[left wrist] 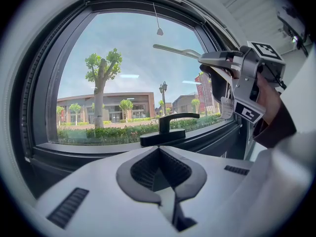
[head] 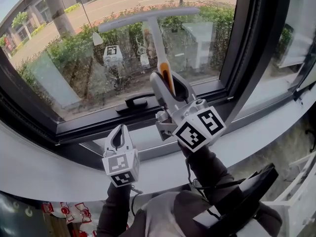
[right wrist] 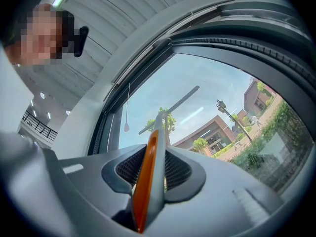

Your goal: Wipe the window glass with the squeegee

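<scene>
At the centre of the head view we hold the right hand-held gripper [head: 170,85] clamped on the squeegee [head: 158,43], its jaws closed round the lower end of the handle. The shaft runs up from the jaws toward the top of the frame. There the pale blade [head: 148,19] lies crosswise in front of the glass [head: 74,68]; we cannot tell whether it touches. In the right gripper view the orange strip [right wrist: 144,181] of the handle stands pinched between the two jaws. The blade shows there as a slanted bar against the sky, just above centre.

Lower left of centre in the head view we see the left hand-held gripper [head: 118,138], by the white sill [head: 44,167] and well apart from the squeegee. Its own view shows the jaws together with nothing between them. Beyond them, at mid-frame, the black window handle [left wrist: 168,130] lies along the lower rail of the window. The right hand-held gripper with the squeegee shows at the upper right of that view.
</scene>
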Demonstrator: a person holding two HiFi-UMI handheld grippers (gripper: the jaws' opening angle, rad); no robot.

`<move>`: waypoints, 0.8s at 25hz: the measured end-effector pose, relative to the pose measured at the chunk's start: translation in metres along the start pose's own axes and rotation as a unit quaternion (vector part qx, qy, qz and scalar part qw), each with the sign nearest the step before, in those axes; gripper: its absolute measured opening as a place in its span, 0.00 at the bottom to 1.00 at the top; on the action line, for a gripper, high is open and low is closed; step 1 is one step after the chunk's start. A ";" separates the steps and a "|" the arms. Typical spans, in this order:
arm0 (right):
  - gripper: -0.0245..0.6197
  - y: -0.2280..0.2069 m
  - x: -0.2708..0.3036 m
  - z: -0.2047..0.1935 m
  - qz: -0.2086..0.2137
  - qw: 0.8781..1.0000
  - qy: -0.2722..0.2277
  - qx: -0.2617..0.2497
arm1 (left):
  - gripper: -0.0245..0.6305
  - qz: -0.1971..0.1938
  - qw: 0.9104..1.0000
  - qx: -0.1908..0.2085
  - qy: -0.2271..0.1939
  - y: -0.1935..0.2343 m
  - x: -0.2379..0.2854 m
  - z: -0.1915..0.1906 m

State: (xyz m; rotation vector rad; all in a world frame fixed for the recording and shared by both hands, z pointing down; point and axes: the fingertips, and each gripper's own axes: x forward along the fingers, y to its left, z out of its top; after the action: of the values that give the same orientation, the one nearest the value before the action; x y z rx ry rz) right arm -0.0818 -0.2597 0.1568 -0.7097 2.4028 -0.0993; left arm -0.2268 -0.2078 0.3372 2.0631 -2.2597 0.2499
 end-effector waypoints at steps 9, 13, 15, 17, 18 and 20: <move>0.19 -0.004 -0.008 -0.008 -0.006 1.000 0.010 0.004 | 0.04 -0.001 1.000 0.000 0.003 -0.003 -0.001 -0.002; 0.19 -0.005 -0.014 -0.012 -0.008 1.000 0.015 0.007 | 0.04 -0.002 1.000 0.002 0.004 -0.005 -0.004 -0.004; 0.19 -0.006 -0.016 -0.014 -0.008 1.000 0.018 0.008 | 0.04 -0.003 1.000 0.002 0.004 -0.007 -0.004 -0.004; 0.19 -0.007 -0.018 -0.015 -0.009 1.000 0.021 0.008 | 0.04 -0.005 1.000 0.002 0.001 -0.008 -0.004 -0.003; 0.19 -0.008 -0.019 -0.016 -0.010 1.000 0.023 0.008 | 0.04 -0.005 1.000 0.002 0.000 -0.008 -0.004 -0.003; 0.19 -0.008 -0.021 -0.018 -0.010 1.000 0.026 0.008 | 0.04 -0.007 1.000 0.004 0.001 -0.009 -0.005 -0.003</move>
State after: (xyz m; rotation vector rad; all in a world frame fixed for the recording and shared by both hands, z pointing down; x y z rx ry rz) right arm -0.0747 -0.2577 0.1845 -0.7331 2.4424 -0.1464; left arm -0.2173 -0.2033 0.3402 2.0805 -2.2461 0.2593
